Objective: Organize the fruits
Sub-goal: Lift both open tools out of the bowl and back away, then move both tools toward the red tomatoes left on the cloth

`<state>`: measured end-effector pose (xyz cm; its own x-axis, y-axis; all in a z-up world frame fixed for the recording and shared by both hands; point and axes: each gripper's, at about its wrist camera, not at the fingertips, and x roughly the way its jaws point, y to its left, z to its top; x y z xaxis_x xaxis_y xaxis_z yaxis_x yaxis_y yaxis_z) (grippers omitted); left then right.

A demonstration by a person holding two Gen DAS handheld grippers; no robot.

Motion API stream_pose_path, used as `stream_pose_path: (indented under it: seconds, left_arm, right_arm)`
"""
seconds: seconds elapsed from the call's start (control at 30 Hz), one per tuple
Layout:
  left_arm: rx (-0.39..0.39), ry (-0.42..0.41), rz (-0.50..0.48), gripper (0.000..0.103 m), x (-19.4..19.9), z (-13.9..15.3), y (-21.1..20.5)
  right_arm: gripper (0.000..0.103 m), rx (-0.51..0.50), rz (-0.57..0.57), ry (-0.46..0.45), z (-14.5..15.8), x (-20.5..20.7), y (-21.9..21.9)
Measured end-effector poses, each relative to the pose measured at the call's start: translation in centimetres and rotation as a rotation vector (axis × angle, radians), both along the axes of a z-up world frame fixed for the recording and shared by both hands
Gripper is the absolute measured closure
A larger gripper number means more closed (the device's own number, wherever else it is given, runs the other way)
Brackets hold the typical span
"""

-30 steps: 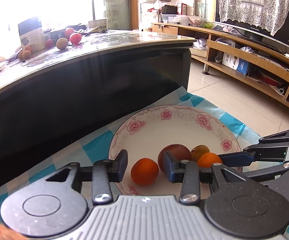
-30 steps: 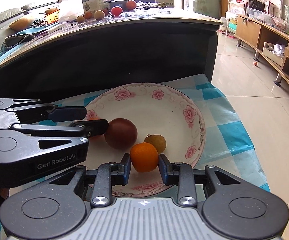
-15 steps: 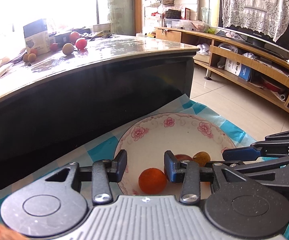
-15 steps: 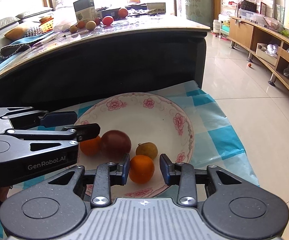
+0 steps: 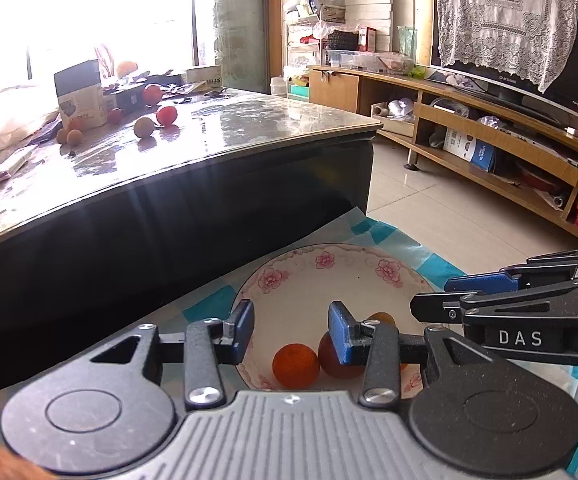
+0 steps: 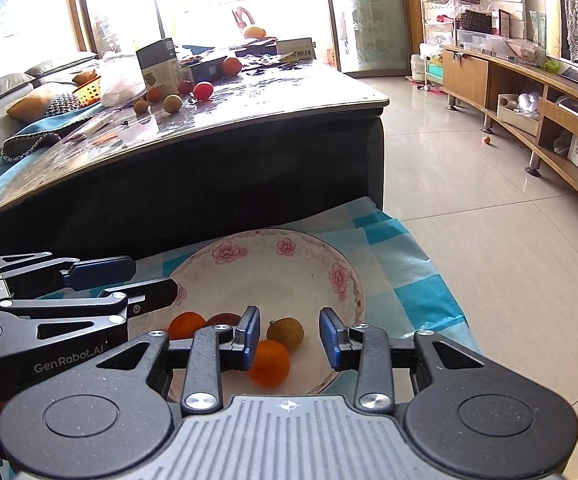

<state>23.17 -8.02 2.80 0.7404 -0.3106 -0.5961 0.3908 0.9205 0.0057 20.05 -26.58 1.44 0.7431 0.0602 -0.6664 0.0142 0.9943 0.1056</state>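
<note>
Though round, the fruits (image 6: 269,362) show no axis.

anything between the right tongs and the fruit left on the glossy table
Yes. The dark table's raised edge stands between the right tongs, open over the floral plate, and the red round fruit on top.

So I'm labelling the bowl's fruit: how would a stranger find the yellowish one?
Find the floral bowl on the blue checked cloth before the dark table. Of four fruits inside, it sits nearest the right rim: the yellow-brown fruit, smaller and duller than the oranges.
</note>
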Motion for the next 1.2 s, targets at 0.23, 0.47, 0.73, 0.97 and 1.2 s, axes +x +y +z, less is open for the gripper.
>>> stream_pose_path:
  seconds: [0.23,0.47,0.73,0.97,1.2]
  left_arm:
    - [0.014,0.007,-0.007,0.054,-2.4,0.7,0.3]
    - [0.028,0.026,-0.018,0.054,-5.3,0.9,1.1]
    - [0.002,0.031,-0.009,0.054,-8.3,1.7,2.2]
    - [0.007,0.053,-0.008,0.054,-10.2,1.4,2.7]
    - [0.015,0.063,-0.021,0.054,-12.0,1.2,2.6]
  right_arm:
    - [0.073,0.002,0.016,-0.002,0.7,-1.6,0.5]
    - [0.073,0.020,0.027,0.014,1.0,-4.0,1.3]
    - [0.073,0.009,0.045,0.018,1.2,-6.6,2.7]
    - [0.073,-0.003,0.042,0.024,1.1,-9.0,3.4]
    - [0.073,-0.012,0.043,0.028,1.1,-10.3,3.7]
